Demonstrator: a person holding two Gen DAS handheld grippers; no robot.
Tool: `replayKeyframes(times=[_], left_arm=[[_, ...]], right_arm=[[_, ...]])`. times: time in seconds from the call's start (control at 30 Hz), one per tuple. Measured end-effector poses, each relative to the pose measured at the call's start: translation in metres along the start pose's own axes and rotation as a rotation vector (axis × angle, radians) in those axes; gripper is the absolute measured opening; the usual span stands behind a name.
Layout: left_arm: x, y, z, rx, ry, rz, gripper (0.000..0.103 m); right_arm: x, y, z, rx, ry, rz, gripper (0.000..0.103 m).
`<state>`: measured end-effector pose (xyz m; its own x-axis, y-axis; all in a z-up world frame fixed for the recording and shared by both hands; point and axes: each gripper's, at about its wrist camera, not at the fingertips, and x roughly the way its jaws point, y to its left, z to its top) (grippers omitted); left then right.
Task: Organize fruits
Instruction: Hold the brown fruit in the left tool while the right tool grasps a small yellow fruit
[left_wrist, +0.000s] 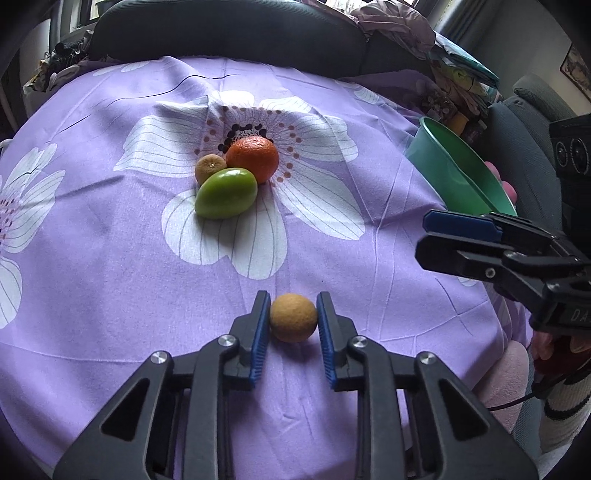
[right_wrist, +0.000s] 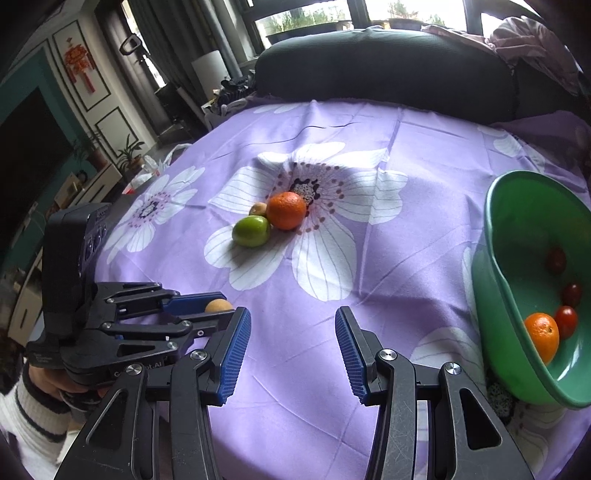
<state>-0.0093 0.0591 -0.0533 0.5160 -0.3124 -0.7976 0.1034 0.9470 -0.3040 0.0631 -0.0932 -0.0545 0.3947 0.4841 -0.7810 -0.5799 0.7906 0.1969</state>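
Note:
My left gripper (left_wrist: 293, 315) is shut on a small tan round fruit (left_wrist: 293, 317), just above the purple flowered cloth (left_wrist: 110, 277); the fruit also shows in the right wrist view (right_wrist: 218, 306). Farther back lie an orange (left_wrist: 252, 158), a green fruit (left_wrist: 226, 193) and a small brownish fruit (left_wrist: 209, 167), all touching. My right gripper (right_wrist: 293, 339) is open and empty over the cloth. A tilted green bowl (right_wrist: 495, 280) at the right holds a second orange (right_wrist: 542, 335) and three dark red fruits (right_wrist: 566, 320).
A dark cushioned seat back (left_wrist: 221, 33) runs along the table's far edge. Piled clothes (left_wrist: 454, 74) sit at the back right. The right gripper's body (left_wrist: 517, 258) hangs at the right of the left wrist view, in front of the bowl (left_wrist: 454, 170).

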Motion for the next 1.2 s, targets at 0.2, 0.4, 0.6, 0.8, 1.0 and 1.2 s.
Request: replayKeyframes(times=[0.2,0.4,0.6,0.8,1.0,1.2], left_arm=[[-0.016,0.011,-0.001,-0.049,-0.037,-0.023,0.025],[-0.02,0.021,-0.001,-0.07,-0.05,-0.035,0.025],[-0.021,0.027,-0.003,-0.087,-0.058,-0.056,0.025],[-0.021,0.029,0.0,-0.084,-0.067,-0.072,0.025],[-0.022,0.031,0.0,-0.082,-0.07,-0.078,0.025],[-0.022,0.031,0.0,-0.087,-0.065,-0.074,0.025]], right_arm=[[0.026,0.022,0.038,-0.062,-0.001,0.08,0.049],[0.073,0.054,0.082,-0.199,0.064,0.05,0.048],[0.117,0.071,0.108,-0.278,0.127,0.028,0.04],[0.154,0.077,0.103,-0.461,0.264,-0.107,0.031],[0.152,0.074,0.1,-0.523,0.296,-0.105,0.03],[0.146,0.077,0.097,-0.532,0.253,-0.137,0.028]])
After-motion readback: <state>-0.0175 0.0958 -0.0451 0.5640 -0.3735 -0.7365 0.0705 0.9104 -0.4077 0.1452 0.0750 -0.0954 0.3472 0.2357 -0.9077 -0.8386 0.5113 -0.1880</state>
